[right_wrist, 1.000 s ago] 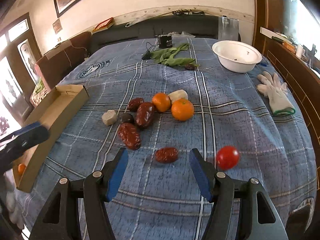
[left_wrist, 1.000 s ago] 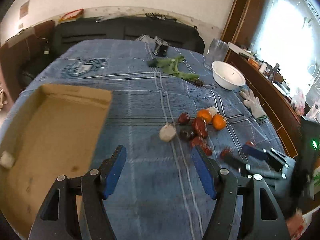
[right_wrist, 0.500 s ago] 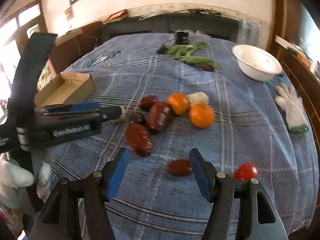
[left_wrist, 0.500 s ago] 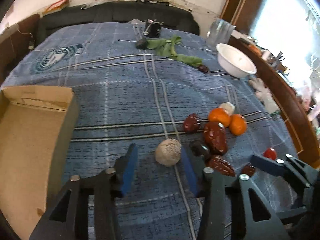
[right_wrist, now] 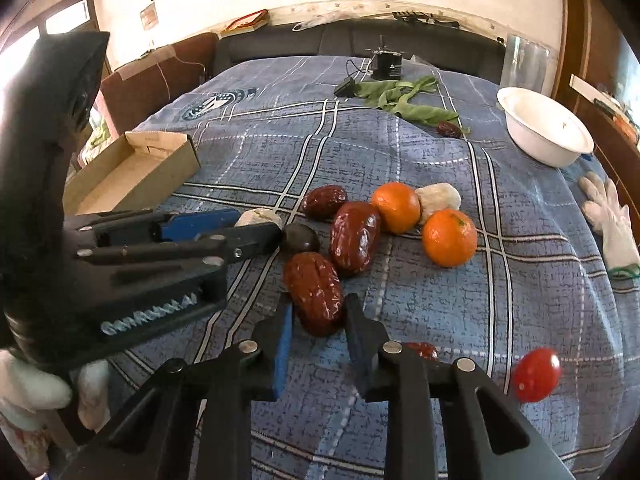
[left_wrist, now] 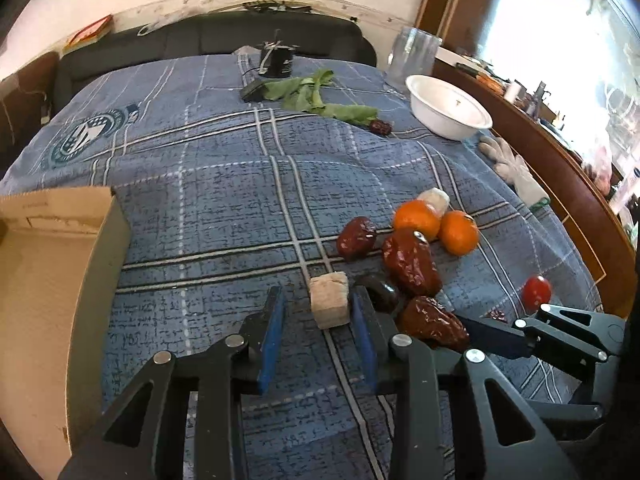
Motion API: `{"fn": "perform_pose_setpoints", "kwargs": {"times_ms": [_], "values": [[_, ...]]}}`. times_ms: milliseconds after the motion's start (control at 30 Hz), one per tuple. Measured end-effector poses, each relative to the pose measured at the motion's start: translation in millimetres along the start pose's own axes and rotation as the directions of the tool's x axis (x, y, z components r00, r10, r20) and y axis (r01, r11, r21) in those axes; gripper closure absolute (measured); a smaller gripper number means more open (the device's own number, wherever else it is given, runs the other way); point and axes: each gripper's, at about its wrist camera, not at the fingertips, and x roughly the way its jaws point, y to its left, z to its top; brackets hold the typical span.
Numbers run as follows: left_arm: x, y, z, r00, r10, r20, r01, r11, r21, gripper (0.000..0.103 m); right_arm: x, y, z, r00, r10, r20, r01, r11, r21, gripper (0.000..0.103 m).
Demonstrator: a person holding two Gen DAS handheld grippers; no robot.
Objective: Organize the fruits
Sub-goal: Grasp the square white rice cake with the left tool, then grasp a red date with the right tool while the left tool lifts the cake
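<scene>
Left wrist view, left gripper: jaws were closing around a pale beige chunk; the right pad touched it, the left pad stood just clear.
Left wrist view, fruit: two tangerines, red dates and a cherry tomato lay on the blue plaid cloth, right of the chunk.
Left wrist view, cardboard box: sat open at the left edge.
Right wrist view, right gripper: jaws were drawn in tight on the near end of a large red date, which lay on the cloth.
Right wrist view, surroundings: a white bowl stood far right, green leaves beyond the pile; a dark round fruit, possibly a plum, touched the date.
</scene>
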Motion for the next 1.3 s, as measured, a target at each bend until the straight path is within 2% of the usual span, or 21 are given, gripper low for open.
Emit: {"fn": "perform_pose_setpoints", "kwargs": {"times_ms": [33, 100, 500, 633, 867, 933, 1000, 1067, 1133, 1233, 1300], "values": [[0.4, 0.7, 0.1, 1.0, -0.01, -0.003, 0.01, 1.0, -0.001, 0.082, -1.1, -0.9, -1.0, 1.0, 0.0, 0.003, 0.0, 1.0, 0.005, 0.077], [1.0, 1.1, 0.1, 0.999, -0.032, -0.006, 0.032, 0.999, -0.004, 0.087, -4.9, -2.5, -3.0, 1.0, 0.004, 0.01, -0.004, 1.0, 0.017, 0.077], [-9.7, 0.5, -5.9, 0.999, -0.014, 0.036, 0.014, 1.0, -0.014, 0.088, -10.7, 0.9, -6.3, 0.999, -0.029, 0.042, 0.029, 1.0, 0.006, 0.078], [-22.3, -2.0, -8.0, 0.997, 0.0, 0.072, 0.0, 1.0, -0.009, 0.088, -18.3, 3.6, -7.5, 0.997, -0.019, 0.068, 0.018, 1.0, 0.015, 0.078], [-63.0, 5.3, -23.6, 0.993, 0.002, 0.118, 0.005, 0.999, -0.053, 0.088, -16.8, 4.8, -5.2, 0.999, -0.014, 0.042, 0.013, 1.0, 0.023, 0.076], [-74.7, 9.4, -31.2, 0.993, 0.004, 0.122, 0.004, 0.998, -0.066, 0.088, -14.2, 7.2, -3.7, 0.999, -0.024, 0.036, 0.023, 1.0, 0.017, 0.069], [-88.2, 18.3, -38.1, 0.992, 0.01, 0.128, 0.002, 0.996, -0.089, 0.088, -10.3, 9.5, -1.5, 0.999, -0.032, 0.026, 0.032, 0.999, 0.008, 0.066], [-98.5, 27.0, -42.6, 0.991, 0.009, 0.133, 0.007, 0.993, -0.119, 0.088, -6.1, 10.8, -0.4, 0.999, -0.038, 0.018, 0.037, 0.999, 0.011, 0.066], [-112.8, 40.9, -47.7, 0.99, 0.016, 0.143, 0.007, 0.987, -0.158, 0.088, -3.0, 13.2, -1.2, 0.999, -0.033, -0.001, 0.034, 0.999, 0.011, 0.074], [-139.2, 66.1, -57.1, 0.985, 0.059, 0.163, -0.024, 0.978, -0.209, 0.088, -9.5, 18.3, -3.0, 0.999, -0.04, 0.002, 0.04, 0.999, 0.008, 0.074], [-158.3, 87.0, -65.4, 0.978, 0.116, 0.176, -0.069, 0.966, -0.25, 0.088, -18.7, 24.8, -1.8, 0.999, -0.036, 0.015, 0.036, 0.999, 0.008, 0.074]]}}
